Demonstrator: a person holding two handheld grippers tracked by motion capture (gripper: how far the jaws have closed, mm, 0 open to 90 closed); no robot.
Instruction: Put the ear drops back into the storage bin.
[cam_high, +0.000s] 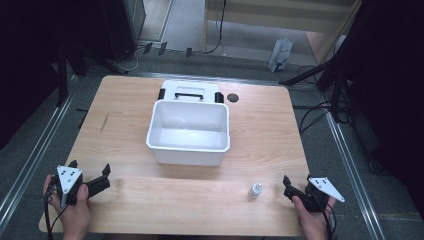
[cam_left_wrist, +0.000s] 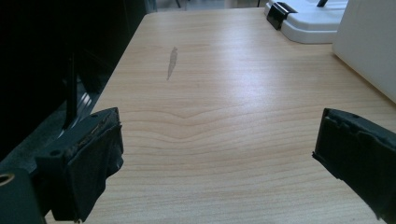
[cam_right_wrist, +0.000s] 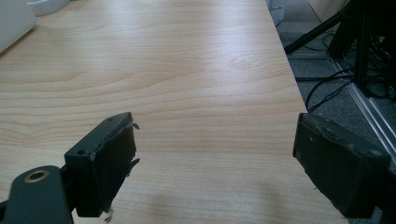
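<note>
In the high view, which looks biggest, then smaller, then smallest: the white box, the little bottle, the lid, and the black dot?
1. White box
2. Lid, partly hidden behind the box
3. Bottle and black dot look about alike, so no ranking.

No writing, label, brand or number can be read in any view. The small bottle (cam_high: 255, 190) near the tabletop's (cam_high: 150, 200) front edge and the white bag (cam_high: 280, 52) on the floor beyond the far edge are too small to show any print.
</note>
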